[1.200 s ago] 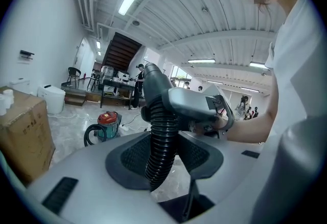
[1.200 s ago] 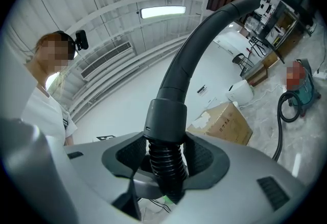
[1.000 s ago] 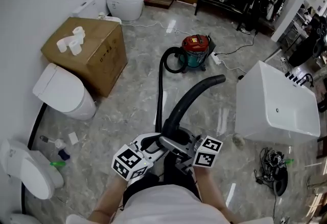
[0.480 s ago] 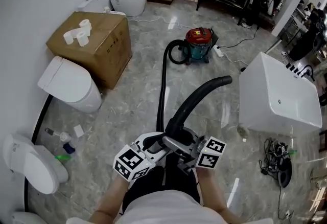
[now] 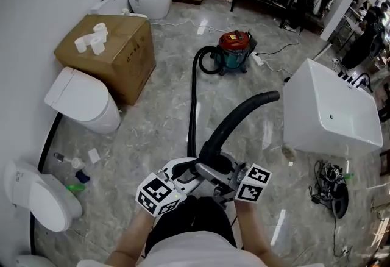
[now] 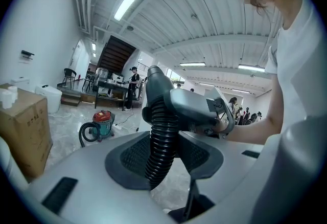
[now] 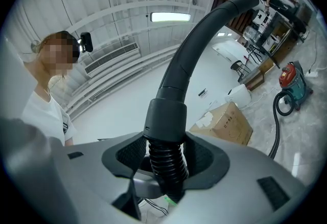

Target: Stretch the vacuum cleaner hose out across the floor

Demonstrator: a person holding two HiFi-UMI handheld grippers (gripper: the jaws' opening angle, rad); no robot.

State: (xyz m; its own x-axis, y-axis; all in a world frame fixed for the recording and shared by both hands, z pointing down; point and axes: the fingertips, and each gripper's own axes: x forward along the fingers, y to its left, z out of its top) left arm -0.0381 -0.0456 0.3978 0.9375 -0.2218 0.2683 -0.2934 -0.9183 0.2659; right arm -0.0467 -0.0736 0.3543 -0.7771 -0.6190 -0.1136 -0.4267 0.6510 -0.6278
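Both claws grip the vacuum hose, lower centre of the head view.
The left gripper (image 6: 162, 159) and the right gripper (image 7: 166, 164) are each closed on the ribbed black hose (image 5: 194, 107). From them it runs up the frame across the floor (image 5: 152, 131) to the red vacuum cleaner (image 5: 235, 50), upper centre, with one loop beside it.

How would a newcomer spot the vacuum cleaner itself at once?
Find the big cardboard box at the left and the white tub on the right. On the open floor between them, farther back, stands the vacuum cleaner. Red lid, teal drum and a looping black hose set it apart from the white toilets and tub.
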